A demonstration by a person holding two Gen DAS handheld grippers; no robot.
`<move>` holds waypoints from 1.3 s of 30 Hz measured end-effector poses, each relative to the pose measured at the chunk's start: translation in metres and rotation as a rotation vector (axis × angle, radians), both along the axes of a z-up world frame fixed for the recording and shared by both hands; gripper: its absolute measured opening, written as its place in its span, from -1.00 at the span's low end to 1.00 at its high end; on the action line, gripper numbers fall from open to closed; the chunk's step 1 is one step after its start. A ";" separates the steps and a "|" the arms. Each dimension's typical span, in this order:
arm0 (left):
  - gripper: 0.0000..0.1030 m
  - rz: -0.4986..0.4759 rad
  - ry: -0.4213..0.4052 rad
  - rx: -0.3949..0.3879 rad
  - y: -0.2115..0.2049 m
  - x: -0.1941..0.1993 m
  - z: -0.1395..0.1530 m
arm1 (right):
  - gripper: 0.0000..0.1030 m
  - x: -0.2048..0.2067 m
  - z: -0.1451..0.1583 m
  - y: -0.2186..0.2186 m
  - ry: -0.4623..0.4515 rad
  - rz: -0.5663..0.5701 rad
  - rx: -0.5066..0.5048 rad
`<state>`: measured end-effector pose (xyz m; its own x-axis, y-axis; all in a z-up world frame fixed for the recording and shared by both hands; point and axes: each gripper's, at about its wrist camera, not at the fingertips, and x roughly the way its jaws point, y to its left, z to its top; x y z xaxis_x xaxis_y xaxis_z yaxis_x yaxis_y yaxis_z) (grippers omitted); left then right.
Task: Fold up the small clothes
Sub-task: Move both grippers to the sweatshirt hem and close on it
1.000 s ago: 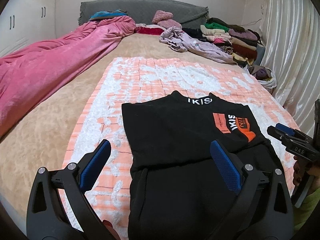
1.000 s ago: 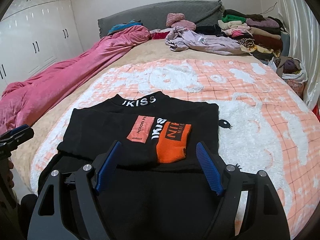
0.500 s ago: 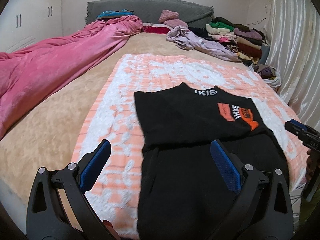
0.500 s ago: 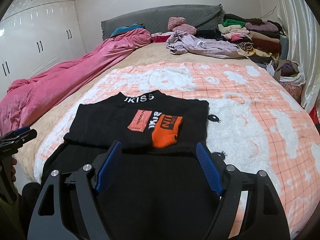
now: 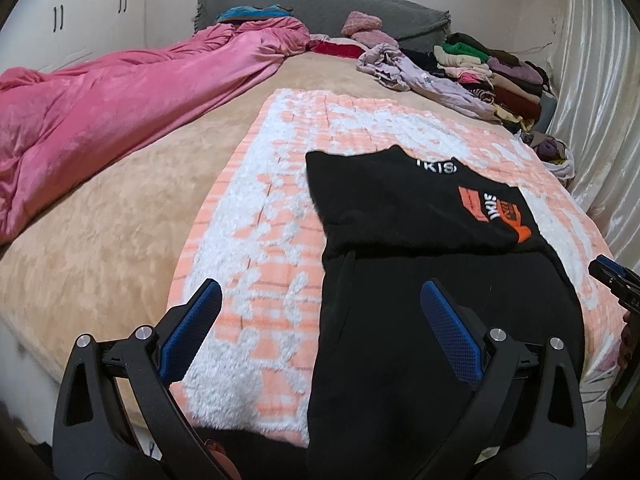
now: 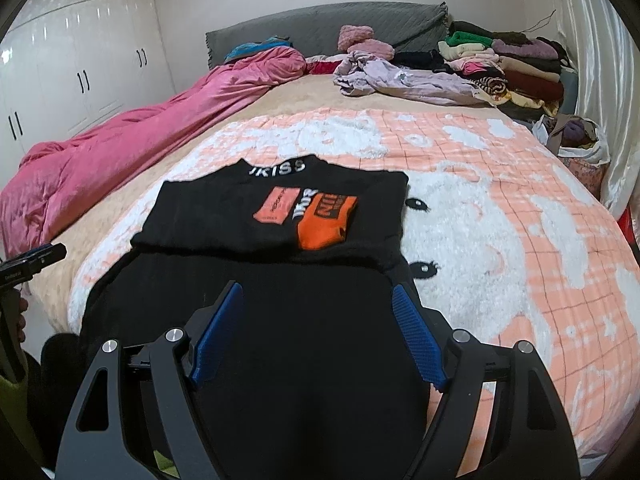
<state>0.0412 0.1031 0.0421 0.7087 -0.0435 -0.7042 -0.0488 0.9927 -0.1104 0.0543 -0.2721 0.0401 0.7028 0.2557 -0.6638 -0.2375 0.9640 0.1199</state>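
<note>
Both tools have drawn back toward the foot of the bed since the earlier frames, so the black garment (image 5: 420,240) now sits smaller and further up in each view. The left tool (image 5: 320,332) has its jaws spread wide and holds nothing; its left finger hangs over the orange-and-white blanket (image 5: 260,216), its right over the garment's lower panel. The right tool (image 6: 316,332) is likewise spread and empty, both fingers over that dark lower panel at frame bottom. The garment lies flat on the blanket, its upper part folded down, lettered collar toward the top of the frame, orange patches (image 6: 326,222) showing.
</note>
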 end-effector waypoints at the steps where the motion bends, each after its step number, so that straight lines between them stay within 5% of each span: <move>1: 0.81 -0.002 0.006 -0.001 0.000 -0.001 -0.002 | 0.48 -0.002 -0.002 -0.001 0.005 0.001 -0.004; 29: 0.73 -0.062 0.240 0.037 -0.018 -0.027 -0.081 | 0.48 -0.054 -0.064 -0.059 0.157 -0.050 -0.032; 39: 0.51 -0.067 0.266 0.022 -0.016 -0.027 -0.090 | -0.08 -0.061 -0.085 -0.071 0.237 -0.030 0.005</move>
<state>0.0144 0.0867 -0.0481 0.4949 -0.0673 -0.8663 -0.0069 0.9967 -0.0814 -0.0067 -0.3427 -0.0452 0.5351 0.2410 -0.8097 -0.1736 0.9694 0.1738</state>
